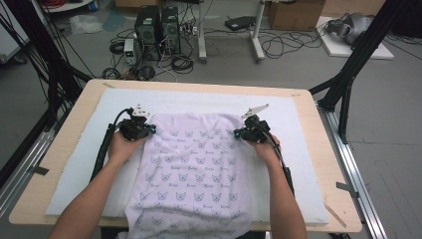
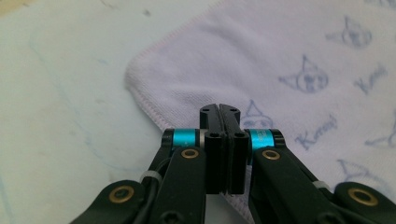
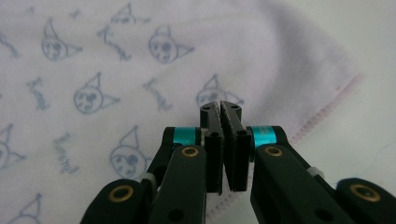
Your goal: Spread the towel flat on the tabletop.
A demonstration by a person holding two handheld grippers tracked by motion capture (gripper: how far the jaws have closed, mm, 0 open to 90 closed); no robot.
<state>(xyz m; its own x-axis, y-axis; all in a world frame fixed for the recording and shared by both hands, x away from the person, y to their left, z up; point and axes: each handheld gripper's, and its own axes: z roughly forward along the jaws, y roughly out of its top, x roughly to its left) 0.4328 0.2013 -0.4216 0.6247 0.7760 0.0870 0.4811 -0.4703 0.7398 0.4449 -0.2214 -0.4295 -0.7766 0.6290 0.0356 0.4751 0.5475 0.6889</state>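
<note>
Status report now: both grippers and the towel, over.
Left gripper shut on towel edge near far left corner. Right gripper shut on edge near far right corner. Towel flat on mat, front edge overhanging. Nothing in the way.

soft terry towel, matt foam mat

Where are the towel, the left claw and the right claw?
towel [image 1: 191, 164], high view, middle of the printed cloth.
left claw [image 2: 219, 108], left gripper view, shut tips at the towel's edge.
right claw [image 3: 220, 104], right gripper view, shut tips at the towel's edge.
</note>
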